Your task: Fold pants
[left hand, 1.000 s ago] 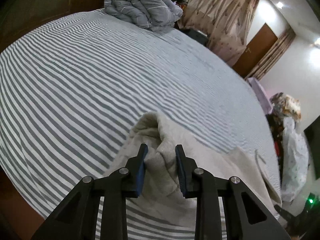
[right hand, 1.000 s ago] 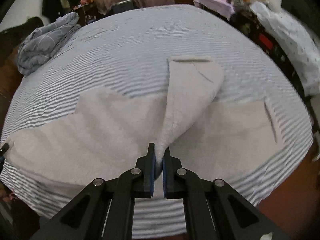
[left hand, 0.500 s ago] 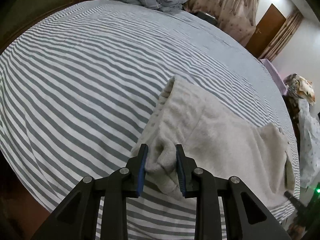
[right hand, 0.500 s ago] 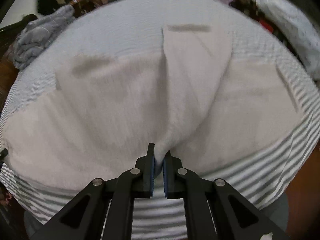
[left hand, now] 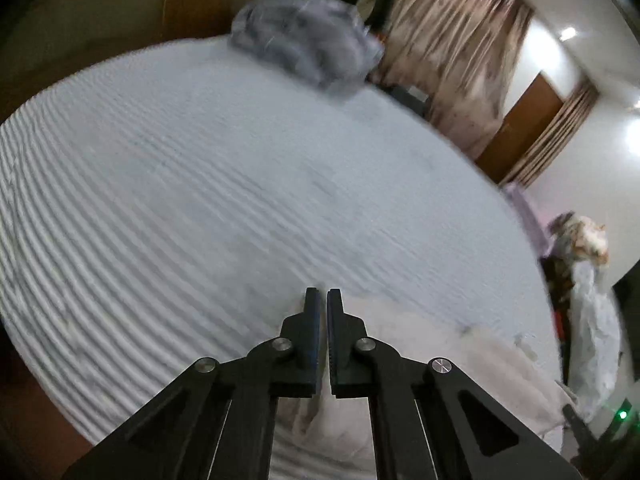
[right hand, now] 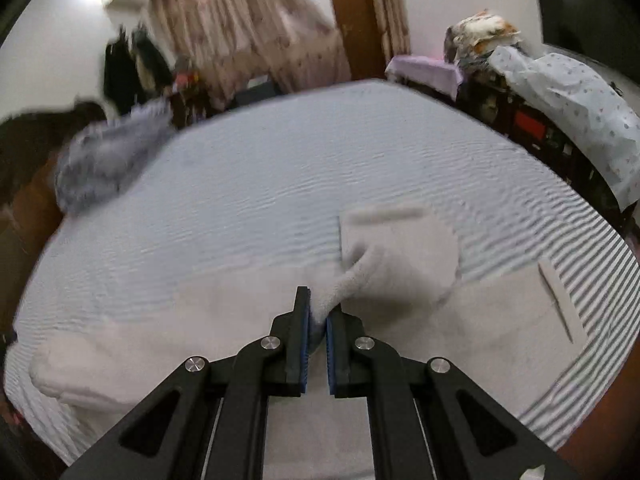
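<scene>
Cream fleece pants [right hand: 192, 332] lie spread across the near part of a grey-striped bed [right hand: 320, 152], with one leg folded over [right hand: 400, 248] toward the far side. My right gripper [right hand: 318, 300] is shut on a raised ridge of the cloth that runs up from that fold. In the blurred left wrist view the pants [left hand: 460, 360] lie under and to the right of my left gripper [left hand: 323, 296]. Its jaws are closing and stand almost together, with nothing between the pads.
A bundled grey duvet [left hand: 304, 48] sits at the far corner of the bed [left hand: 180, 200]. Curtains [right hand: 248, 28] and a brown door [right hand: 352, 16] stand beyond. Cluttered furniture under a dotted cover [right hand: 568, 92] lines the right side. The bed's wooden edge [right hand: 600, 420] is close.
My left gripper let go of the cream fold it pinched and its jaws came together. Both views tilted up toward the room. The right gripper kept its hold on the cloth.
</scene>
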Tool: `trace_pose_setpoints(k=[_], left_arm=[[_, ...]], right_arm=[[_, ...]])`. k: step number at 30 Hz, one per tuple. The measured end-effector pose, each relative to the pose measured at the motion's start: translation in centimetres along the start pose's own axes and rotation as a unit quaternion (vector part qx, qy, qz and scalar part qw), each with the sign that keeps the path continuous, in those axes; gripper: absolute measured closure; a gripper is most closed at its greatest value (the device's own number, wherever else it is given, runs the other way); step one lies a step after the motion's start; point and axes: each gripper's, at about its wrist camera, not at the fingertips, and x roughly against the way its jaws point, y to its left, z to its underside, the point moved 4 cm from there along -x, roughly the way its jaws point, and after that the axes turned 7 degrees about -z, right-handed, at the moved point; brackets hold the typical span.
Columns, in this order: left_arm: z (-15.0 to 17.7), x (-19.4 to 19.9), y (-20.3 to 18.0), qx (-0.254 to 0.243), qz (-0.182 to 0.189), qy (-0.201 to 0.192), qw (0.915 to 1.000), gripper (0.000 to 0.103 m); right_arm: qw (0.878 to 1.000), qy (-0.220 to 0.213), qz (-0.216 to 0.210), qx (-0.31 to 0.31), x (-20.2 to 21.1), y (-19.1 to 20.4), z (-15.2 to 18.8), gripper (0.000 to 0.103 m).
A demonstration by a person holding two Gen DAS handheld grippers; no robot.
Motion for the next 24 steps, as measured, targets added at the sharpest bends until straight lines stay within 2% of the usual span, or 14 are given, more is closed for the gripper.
trace_pose_setpoints(k=[3, 7, 11, 13, 16, 18, 19, 20, 24], left_arm=[[3.2, -2.2, 1.1, -0.018, -0.021, 0.043, 0.9987, 0.100], [5.5, -3.0, 1.1, -0.040, -0.018, 0.068, 0.9967, 0.099], [6.4, -1.6, -1.3, -0.074, 0.016, 0.063, 0.9951, 0.099], [6.7, -1.0, -1.4, -0.067, 0.019, 0.065, 0.9955, 0.099], [7.1, 0.3, -0.6, -0.028, 0.035, 0.076, 0.9961, 0.095], [7.2, 0.7, 0.0, 0.009, 0.038, 0.091, 0.9951, 0.070], [7.5, 0.8, 0.3, 0.025, 0.042, 0.099, 0.9939, 0.051], [7.9, 1.1, 0.5, 0.038, 0.050, 0.103, 0.9927, 0.042], [9.4, 0.2, -0.3, 0.042, 0.046, 0.133, 0.9891, 0.042]], right_arm=[[0.996, 0.087, 0.011, -0.013, -3.5, -1.2, 5.5, 0.098], [0.989, 0.142, 0.022, -0.037, -5.9, -2.9, 8.9, 0.097], [0.989, 0.142, 0.025, -0.034, -5.9, -2.9, 8.3, 0.096], [0.988, 0.146, 0.022, -0.032, -5.9, -2.8, 8.2, 0.096], [0.989, 0.146, 0.017, -0.026, -5.9, -2.7, 8.7, 0.095], [0.989, 0.146, 0.016, -0.025, -6.4, -3.1, 8.5, 0.094], [0.989, 0.147, 0.014, -0.028, -6.4, -3.1, 8.6, 0.093], [0.988, 0.147, 0.013, -0.032, -6.5, -3.1, 8.6, 0.093], [0.988, 0.149, 0.006, -0.041, -6.4, -3.2, 8.5, 0.093]])
